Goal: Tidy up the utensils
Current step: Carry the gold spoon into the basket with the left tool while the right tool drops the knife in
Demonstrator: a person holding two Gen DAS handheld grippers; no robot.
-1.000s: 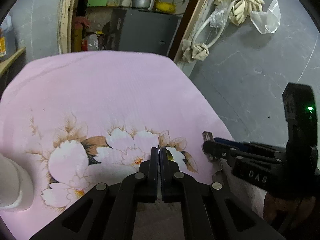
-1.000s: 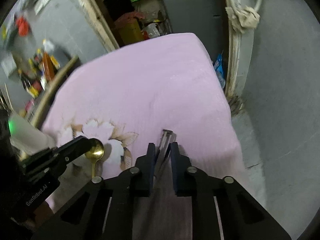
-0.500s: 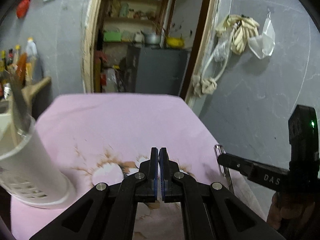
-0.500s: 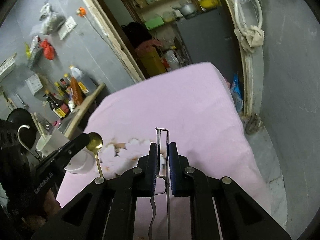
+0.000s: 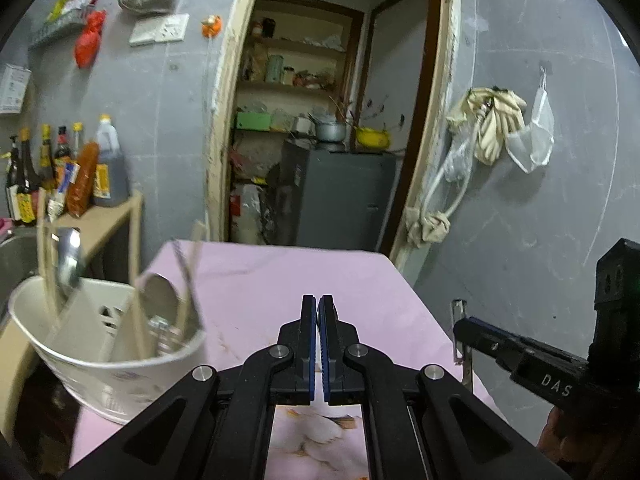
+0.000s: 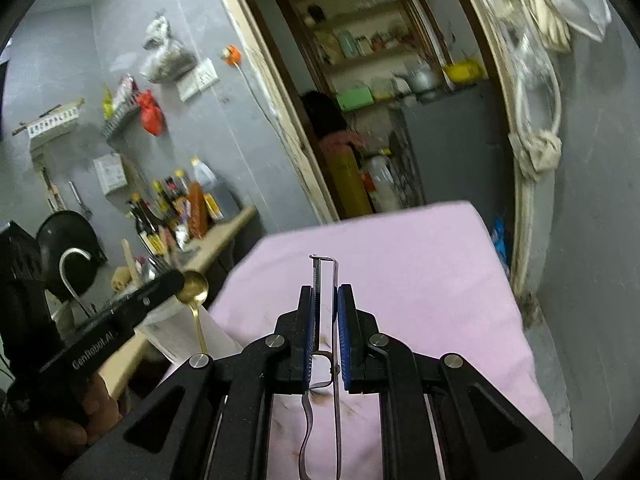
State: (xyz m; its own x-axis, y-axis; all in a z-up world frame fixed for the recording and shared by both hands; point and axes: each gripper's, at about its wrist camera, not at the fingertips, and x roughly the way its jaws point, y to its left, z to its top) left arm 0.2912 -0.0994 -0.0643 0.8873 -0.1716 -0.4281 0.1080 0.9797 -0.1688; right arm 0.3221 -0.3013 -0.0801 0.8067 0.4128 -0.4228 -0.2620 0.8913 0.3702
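At the table's (image 5: 280,276) left edge stands the white caddy (image 5: 100,344), crammed with chopsticks and spoons. The left gripper (image 5: 319,320) is clamped on a gold spoon (image 6: 194,288), bowl up beside the fingertips, handle hanging down, above that left edge. The right gripper (image 6: 325,312), near the right edge, pinches a steel peeler (image 6: 324,280), its blade jutting past the fingertips.

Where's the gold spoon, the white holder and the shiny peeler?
gold spoon (image 6: 193,285), right wrist view, on its bowl.
white holder (image 5: 96,376), left wrist view, on its front wall.
peeler (image 6: 325,276), right wrist view, on its blade end.
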